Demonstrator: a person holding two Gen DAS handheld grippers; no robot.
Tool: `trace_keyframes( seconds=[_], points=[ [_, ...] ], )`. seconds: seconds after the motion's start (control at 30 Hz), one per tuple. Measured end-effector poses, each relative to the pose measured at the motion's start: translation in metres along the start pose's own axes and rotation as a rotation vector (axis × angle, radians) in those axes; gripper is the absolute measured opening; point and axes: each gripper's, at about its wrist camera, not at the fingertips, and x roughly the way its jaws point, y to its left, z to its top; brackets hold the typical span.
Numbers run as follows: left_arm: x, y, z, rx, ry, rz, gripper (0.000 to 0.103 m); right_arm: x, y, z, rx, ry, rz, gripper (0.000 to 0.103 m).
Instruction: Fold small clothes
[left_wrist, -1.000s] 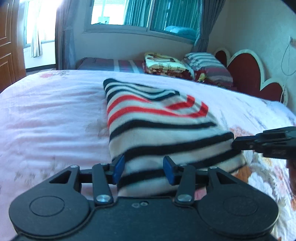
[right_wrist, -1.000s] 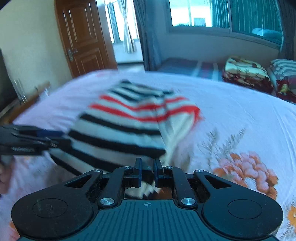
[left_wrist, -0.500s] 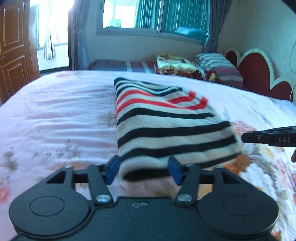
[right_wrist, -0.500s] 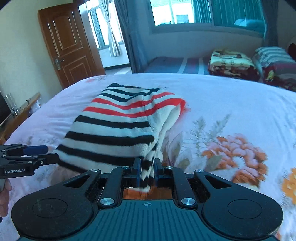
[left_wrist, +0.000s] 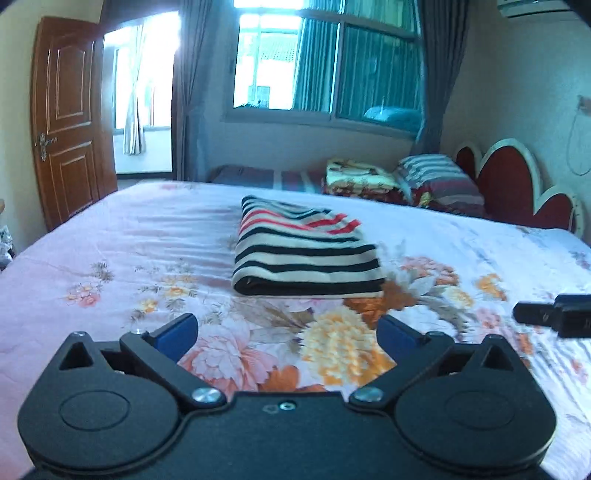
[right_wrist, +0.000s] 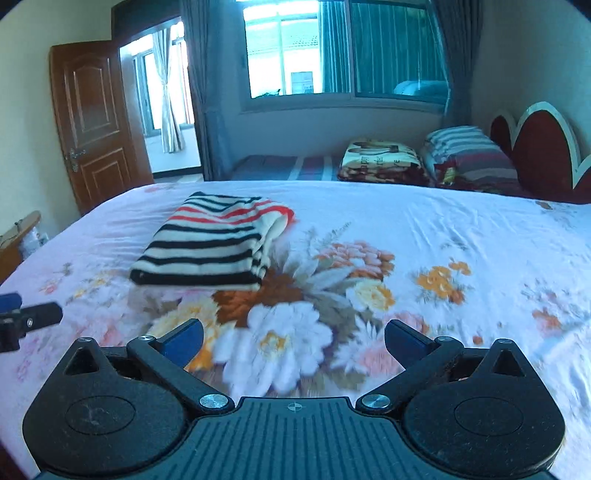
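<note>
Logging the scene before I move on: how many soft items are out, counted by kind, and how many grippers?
Folded striped sweater: 1, lying on the floral bedsheet
Folded blanket: 1, past the bed
Striped pillow: 1, beside the blanket
Grippers: 2, left gripper and right gripper, both open and empty
Total: 5

Floral bedsheet (left_wrist: 110, 236), wooden door (left_wrist: 70, 118), window (right_wrist: 332, 51), maybe pillows (right_wrist: 465, 155) by headboard (right_wrist: 543, 147)

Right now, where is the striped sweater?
The striped sweater lies folded on the floral bedsheet, ahead of both open hand-held grippers and touching neither. It is centred in the left wrist view, left of centre in the right wrist view.
</note>
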Motion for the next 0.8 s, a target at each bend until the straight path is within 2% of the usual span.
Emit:
trace_keyframes(
  seconds=[0.17,0.3,0.8],
  points=[
    [-0.054,-0.016,0.006,0.014,-0.051,-0.011,0.103,-0.053,0.010,-0.012,0.004,-0.023,-0.015,0.103],
    [-0.081,-0.023,0.008,0.021,-0.048,-0.027,0.103,-0.081,0.019,-0.013,0.014,-0.045,-0.005,0.103],
    [-0.132,-0.032,0.008,0.061,-0.107,-0.033,0.103,-0.144,0.046,-0.008,-0.009,-0.131,0.023,0.103]
  ],
)
